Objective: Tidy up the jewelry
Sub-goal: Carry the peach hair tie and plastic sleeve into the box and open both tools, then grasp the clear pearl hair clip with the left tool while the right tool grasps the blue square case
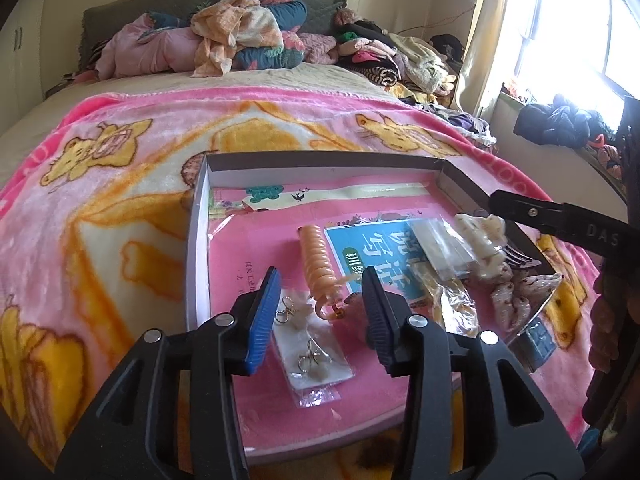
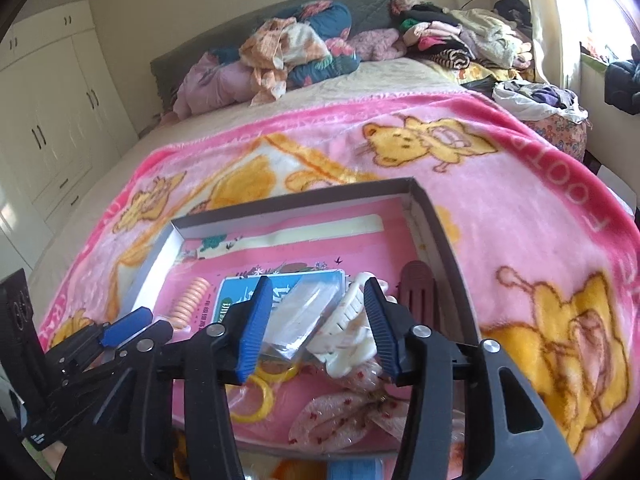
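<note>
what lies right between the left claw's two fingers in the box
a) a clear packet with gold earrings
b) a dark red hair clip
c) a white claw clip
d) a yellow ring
a: in the left wrist view the left claw stands open over a clear earring packet with gold earrings on a white card, lying on the pink floor of the box; the pads do not touch it.

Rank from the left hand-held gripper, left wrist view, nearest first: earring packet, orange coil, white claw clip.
1. Earring packet: between the fingers of the left hand-held gripper.
2. Orange coil: just past the fingertips, centre of the box.
3. White claw clip: far right, by the box wall.
</note>
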`<state>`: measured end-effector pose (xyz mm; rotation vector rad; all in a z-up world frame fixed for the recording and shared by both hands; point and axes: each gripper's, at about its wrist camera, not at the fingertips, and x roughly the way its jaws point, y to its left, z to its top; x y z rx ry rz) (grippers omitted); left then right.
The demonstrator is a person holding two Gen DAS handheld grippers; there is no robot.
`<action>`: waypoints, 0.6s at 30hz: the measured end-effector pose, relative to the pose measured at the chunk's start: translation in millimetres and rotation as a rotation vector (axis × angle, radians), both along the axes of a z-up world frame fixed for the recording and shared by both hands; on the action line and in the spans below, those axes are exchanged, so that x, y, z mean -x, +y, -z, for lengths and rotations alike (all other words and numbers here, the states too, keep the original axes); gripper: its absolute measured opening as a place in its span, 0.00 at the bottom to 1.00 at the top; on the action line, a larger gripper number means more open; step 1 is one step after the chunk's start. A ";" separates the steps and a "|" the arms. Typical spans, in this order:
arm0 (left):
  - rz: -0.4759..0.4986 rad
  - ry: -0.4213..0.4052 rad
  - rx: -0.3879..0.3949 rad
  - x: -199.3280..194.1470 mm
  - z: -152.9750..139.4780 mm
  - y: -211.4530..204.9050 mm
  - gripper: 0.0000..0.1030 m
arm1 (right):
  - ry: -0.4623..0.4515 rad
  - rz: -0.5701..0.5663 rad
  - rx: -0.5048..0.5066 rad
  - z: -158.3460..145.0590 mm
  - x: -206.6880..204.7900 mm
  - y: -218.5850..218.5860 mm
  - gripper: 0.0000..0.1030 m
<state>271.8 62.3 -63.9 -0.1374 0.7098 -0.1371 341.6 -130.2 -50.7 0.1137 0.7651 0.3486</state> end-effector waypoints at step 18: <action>0.039 -0.049 0.006 54.2 -24.2 -8.8 0.72 | -0.068 0.057 0.047 -14.8 60.2 -42.6 0.71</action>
